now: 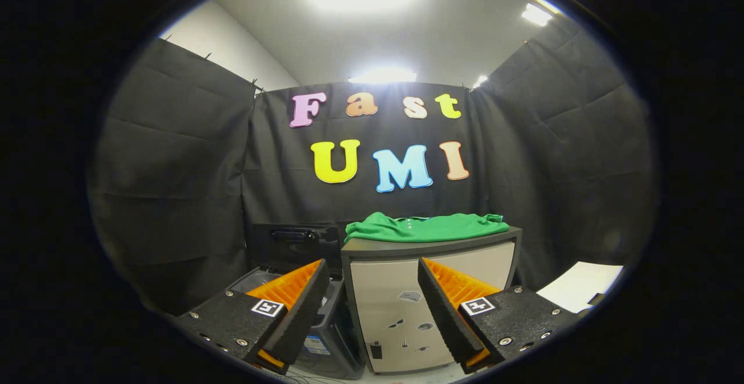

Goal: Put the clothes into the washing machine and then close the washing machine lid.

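A folded green garment [427,227] lies on top of a beige cabinet [430,302] with a dark top, beyond my fingers. To the cabinet's left stands a dark washing machine [328,337] with its lid [296,244] raised upright at the back. My gripper [372,276] is open with nothing between its fingers; the cabinet's front shows through the gap. The left finger [302,302] overlaps the washer's open top, and the drum's inside is hidden.
Black cloth walls close in the booth on the left, back and right. A white sheet [578,285] lies low to the right of the cabinet. Bright ceiling lamps shine overhead. A strip of pale floor shows beneath the cabinet.
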Action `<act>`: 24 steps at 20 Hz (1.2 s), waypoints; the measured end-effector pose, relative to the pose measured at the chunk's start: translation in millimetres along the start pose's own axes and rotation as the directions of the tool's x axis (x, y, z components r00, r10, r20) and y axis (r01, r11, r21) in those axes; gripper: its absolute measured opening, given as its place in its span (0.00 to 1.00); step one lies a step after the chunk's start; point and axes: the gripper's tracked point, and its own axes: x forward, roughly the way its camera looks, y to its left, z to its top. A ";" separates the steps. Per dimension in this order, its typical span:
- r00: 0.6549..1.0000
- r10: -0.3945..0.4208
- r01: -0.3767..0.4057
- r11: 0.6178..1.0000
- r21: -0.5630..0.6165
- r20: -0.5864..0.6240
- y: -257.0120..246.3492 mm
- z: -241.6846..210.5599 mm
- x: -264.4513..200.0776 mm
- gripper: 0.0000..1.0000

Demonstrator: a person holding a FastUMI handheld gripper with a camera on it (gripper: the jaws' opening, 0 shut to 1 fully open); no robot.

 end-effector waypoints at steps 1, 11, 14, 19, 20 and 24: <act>1.000 -0.001 0.001 1.000 0.002 0.000 -1.3 1.2 1.7 0.95; 0.999 -0.037 0.037 0.999 -0.001 0.003 -15.9 49.7 20.5 0.95; 0.998 -0.059 0.059 0.998 0.010 -0.001 -26.1 64.3 38.0 0.95; 0.995 -0.093 0.094 0.995 0.013 -0.035 -57.6 78.9 74.4 0.95; 0.995 -0.091 0.092 0.996 0.018 -0.045 -61.9 81.0 81.4 0.95; 0.993 -0.073 0.074 0.997 0.011 -0.091 -78.8 81.2 115.1 0.95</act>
